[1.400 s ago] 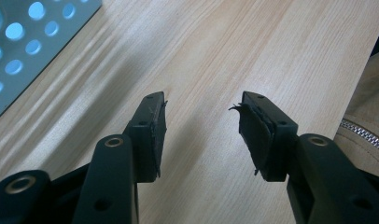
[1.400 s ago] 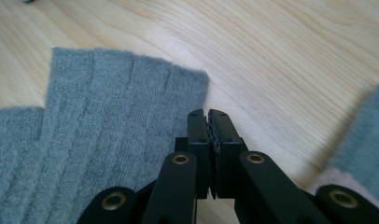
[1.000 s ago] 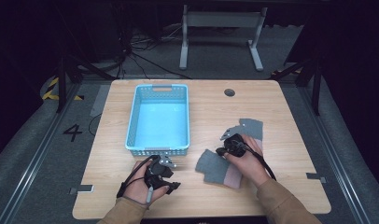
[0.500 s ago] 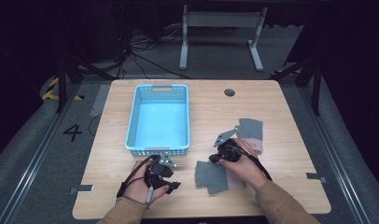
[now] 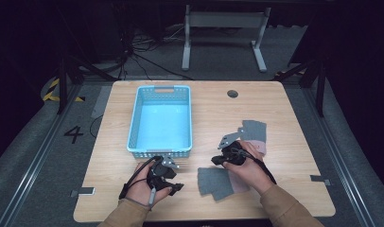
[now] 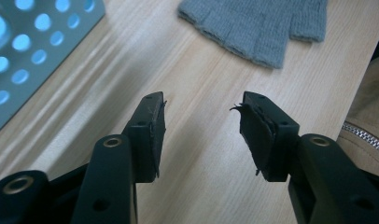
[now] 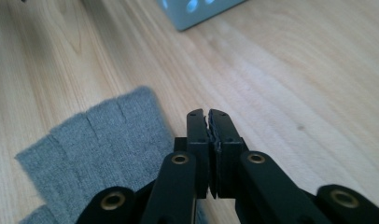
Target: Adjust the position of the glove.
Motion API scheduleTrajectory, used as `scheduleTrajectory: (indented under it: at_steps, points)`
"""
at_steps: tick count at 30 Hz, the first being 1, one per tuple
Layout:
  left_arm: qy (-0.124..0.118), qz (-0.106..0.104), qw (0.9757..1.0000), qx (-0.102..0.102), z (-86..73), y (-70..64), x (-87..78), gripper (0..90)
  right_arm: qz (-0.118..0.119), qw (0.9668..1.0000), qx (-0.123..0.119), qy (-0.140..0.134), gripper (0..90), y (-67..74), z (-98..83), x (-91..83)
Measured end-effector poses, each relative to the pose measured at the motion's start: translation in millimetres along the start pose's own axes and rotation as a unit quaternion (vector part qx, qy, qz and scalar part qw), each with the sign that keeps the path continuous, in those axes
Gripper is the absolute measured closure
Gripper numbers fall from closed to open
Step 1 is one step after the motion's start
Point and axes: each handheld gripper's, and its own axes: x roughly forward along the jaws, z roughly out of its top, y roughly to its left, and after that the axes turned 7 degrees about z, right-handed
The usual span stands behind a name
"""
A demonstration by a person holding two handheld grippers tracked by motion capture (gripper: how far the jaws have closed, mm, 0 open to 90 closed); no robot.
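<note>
Hovering your right gripper (image 7: pixel 209 122) clenched, empty, beside the near glove (image 5: pixel 218 182) | left gripper (image 6: pixel 201 135) released | basket (image 5: pixel 133 127) well ahead | open up, drop onto the cuff edge, pinch one layer.

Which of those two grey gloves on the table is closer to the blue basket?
The glove near the table's front edge, beside the right gripper. The other glove lies farther right, behind that hand, farther from the basket.
</note>
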Motion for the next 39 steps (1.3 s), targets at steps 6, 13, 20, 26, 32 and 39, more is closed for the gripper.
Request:
scheduleTrajectory:
  at_steps: [6, 13, 20, 26, 32, 39]
  points:
    - [-0.009, 0.004, 0.9998, -0.018, 0.5, 10.2, -4.6, 50.3, -0.021, 0.9988, 0.017, -0.041, 90.0, -6.0, -3.8, -26.1]
    - [-0.015, 0.005, 0.9996, -0.024, 1.3, 14.3, -6.7, 50.4, -0.069, 0.9944, 0.061, -0.051, 90.0, -25.6, -17.0, -47.6]
    - [-0.009, 0.006, 0.9996, -0.026, -1.8, 15.5, -5.3, 50.5, -0.100, 0.9904, 0.093, -0.023, 90.0, -47.5, -34.1, -41.0]
    - [-0.010, 0.005, 0.9996, -0.027, -2.3, 15.0, -5.5, 50.5, -0.111, 0.9882, 0.106, 0.001, 90.0, -54.8, -42.0, -36.7]
    - [-0.009, 0.004, 0.9997, -0.022, 1.3, 14.3, -3.6, 50.5, -0.119, 0.9867, 0.112, 0.005, 90.0, -56.4, -49.6, -43.2]
    - [-0.010, -0.001, 0.9998, -0.014, 8.6, 14.5, 0.2, 50.5, -0.127, 0.9839, 0.126, 0.006, 90.0, -58.8, -61.0, -53.0]
